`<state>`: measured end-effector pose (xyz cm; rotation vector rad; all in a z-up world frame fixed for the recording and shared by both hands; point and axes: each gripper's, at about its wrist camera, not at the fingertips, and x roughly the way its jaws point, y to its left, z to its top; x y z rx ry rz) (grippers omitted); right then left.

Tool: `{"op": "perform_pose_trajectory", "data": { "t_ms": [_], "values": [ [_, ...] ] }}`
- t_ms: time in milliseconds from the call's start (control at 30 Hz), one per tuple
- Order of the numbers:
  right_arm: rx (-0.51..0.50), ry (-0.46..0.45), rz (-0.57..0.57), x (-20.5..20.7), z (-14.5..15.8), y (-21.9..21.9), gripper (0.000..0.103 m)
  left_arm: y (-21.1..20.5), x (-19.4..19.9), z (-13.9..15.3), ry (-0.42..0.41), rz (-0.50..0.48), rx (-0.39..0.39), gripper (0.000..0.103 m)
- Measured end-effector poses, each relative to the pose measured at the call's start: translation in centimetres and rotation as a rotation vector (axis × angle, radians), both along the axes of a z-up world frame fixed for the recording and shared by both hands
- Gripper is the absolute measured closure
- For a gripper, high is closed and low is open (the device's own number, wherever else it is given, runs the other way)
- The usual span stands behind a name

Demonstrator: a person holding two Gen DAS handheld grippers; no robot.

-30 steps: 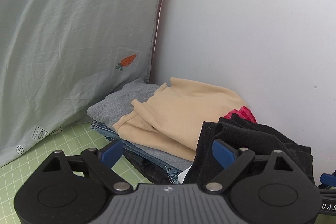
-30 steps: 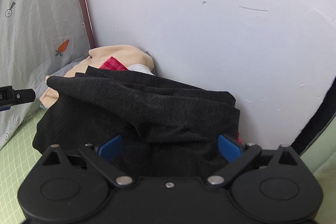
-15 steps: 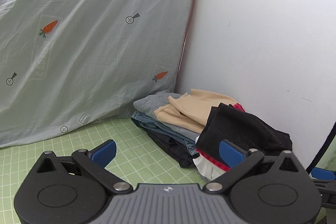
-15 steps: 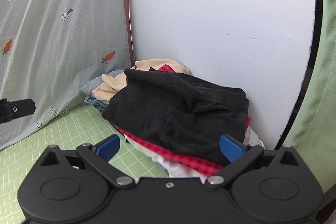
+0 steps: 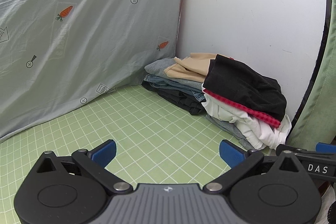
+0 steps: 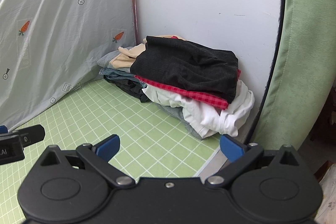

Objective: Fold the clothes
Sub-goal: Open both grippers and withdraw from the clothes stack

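Clothes sit in two stacks in the far corner where the white wall (image 5: 252, 14) meets the grey carrot-print sheet (image 5: 84, 35), on the green grid-lined mat surface (image 5: 136, 129). We see a black knit garment (image 6: 189, 64) on top of the nearer stack, over a red checked cloth (image 6: 189, 91), a crumpled white cotton garment (image 6: 220, 112) and a grey piece at the bottom. Behind it, a beige soft top (image 5: 189, 70) lies on a grey sweatshirt (image 5: 157, 66), folded blue jeans (image 5: 174, 85) and a dark garment (image 5: 180, 100).

We hold the left gripper (image 5: 168, 151) and right gripper (image 6: 170, 147) over bare mat, both well apart from the stacks. Fingers on each are spread wide, nothing between them. A green padded cushion edge (image 6: 294, 77) stands just right of the nearer stack.

Risk, as we judge it: the nearer stack looks loose. White garment bulges out unevenly at the front, so the black knit and checked layer rest on a lumpy base and could slide toward the mat if we bump or add weight. Black knit is thick and ribbed with a raised fold, so it probably grips well, but it may drag the thin checked cloth along if pulled. Jeans look stiff and flat, so we rate that stack steadier.
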<state>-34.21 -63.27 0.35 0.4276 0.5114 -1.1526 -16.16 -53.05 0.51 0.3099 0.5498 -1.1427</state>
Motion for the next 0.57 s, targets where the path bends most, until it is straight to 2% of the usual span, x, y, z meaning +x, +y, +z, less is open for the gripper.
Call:
{"op": "perform_pose_trajectory", "data": {
  "t_ms": [333, 567],
  "values": [
    [-0.003, 0.010, 0.007, -0.1, -0.9, 6.9, 0.000, 6.3, -0.2, -0.8, -0.019, 0.002, 0.025, 0.000],
    [-0.015, 0.025, 0.010, 0.0, -1.2, 9.6, 0.000, 8.9, -0.4, -1.3, -0.022, 0.000, 0.030, 0.000]
  ]
}}
